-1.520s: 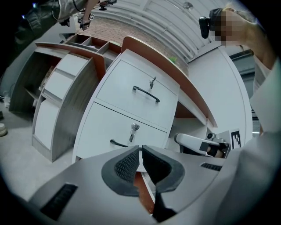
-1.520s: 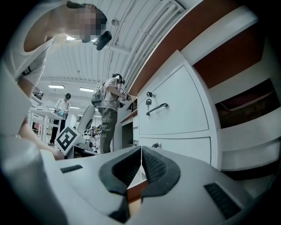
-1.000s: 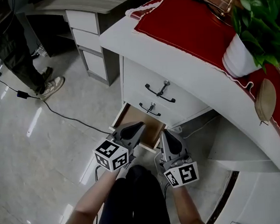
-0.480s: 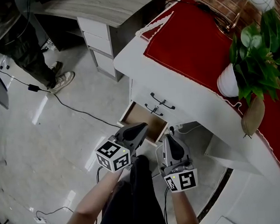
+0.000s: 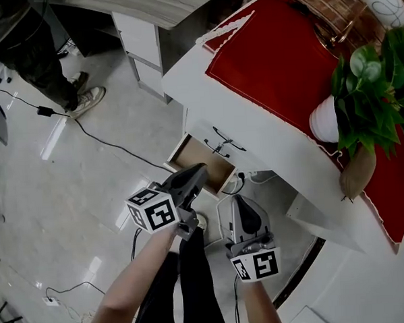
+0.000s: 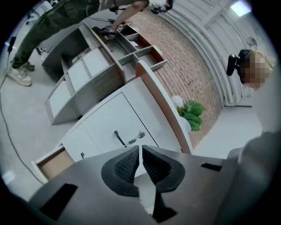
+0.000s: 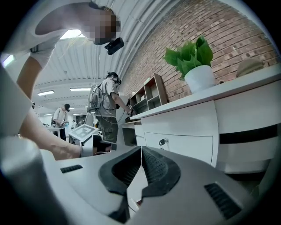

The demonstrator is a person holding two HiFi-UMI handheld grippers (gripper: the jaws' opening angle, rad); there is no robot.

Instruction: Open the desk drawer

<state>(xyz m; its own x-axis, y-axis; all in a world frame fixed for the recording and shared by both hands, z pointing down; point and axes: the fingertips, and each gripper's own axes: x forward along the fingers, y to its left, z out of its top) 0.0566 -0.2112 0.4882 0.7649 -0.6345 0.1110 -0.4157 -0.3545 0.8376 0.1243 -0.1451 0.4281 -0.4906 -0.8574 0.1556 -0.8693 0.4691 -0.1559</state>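
Desk drawer, the lower of two in the white cabinet under the tabletop, stands pulled out with its brown inside showing. Left tongs hover near its front edge, jaws closed to a thin slit with nothing between them. Right tongs hang just beside them, jaws pressed together, likewise empty

The left forearm and right forearm, both bare, reach forward side by side. The left gripper is rolled to one side, its fingers drawn together on nothing. The right gripper sits upright, its fingers closed and empty
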